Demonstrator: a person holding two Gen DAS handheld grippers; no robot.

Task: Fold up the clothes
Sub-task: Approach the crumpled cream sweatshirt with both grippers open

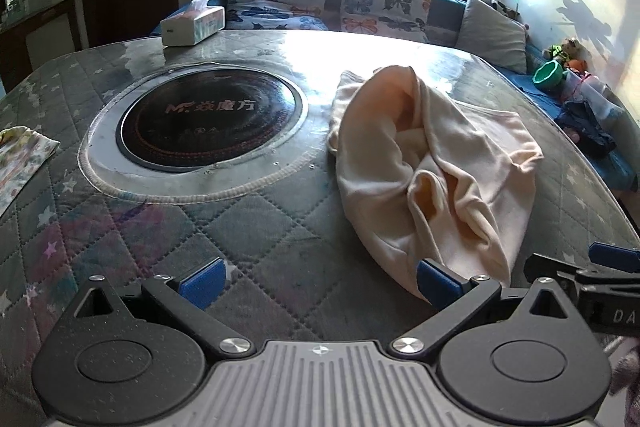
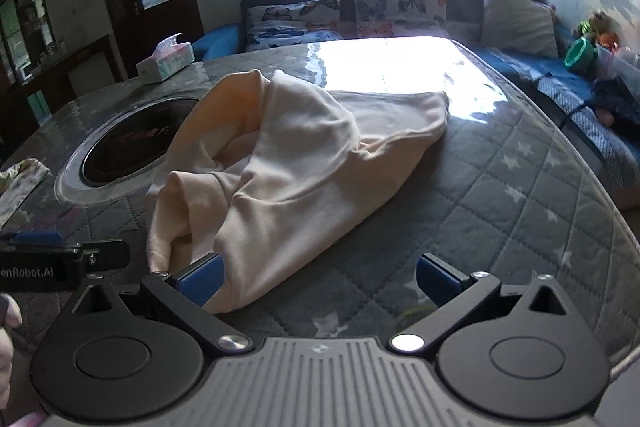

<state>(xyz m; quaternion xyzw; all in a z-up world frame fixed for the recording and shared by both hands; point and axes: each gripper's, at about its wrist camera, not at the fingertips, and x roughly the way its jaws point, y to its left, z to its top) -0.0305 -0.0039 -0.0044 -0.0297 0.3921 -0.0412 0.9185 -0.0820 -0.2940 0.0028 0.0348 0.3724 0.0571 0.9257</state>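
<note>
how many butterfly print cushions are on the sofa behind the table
2. One butterfly-print fabric cushion leans on the dark blue sofa back nearer the door side; the second sits beside it toward the plain grey pillow. More could be hidden behind that.

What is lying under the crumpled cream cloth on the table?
The cream cloth rests on the quilted grey table cover, beside the round black cooktop; in the right wrist view its edge hides part of that disc. Anything lying beneath the folds is covered.
</note>
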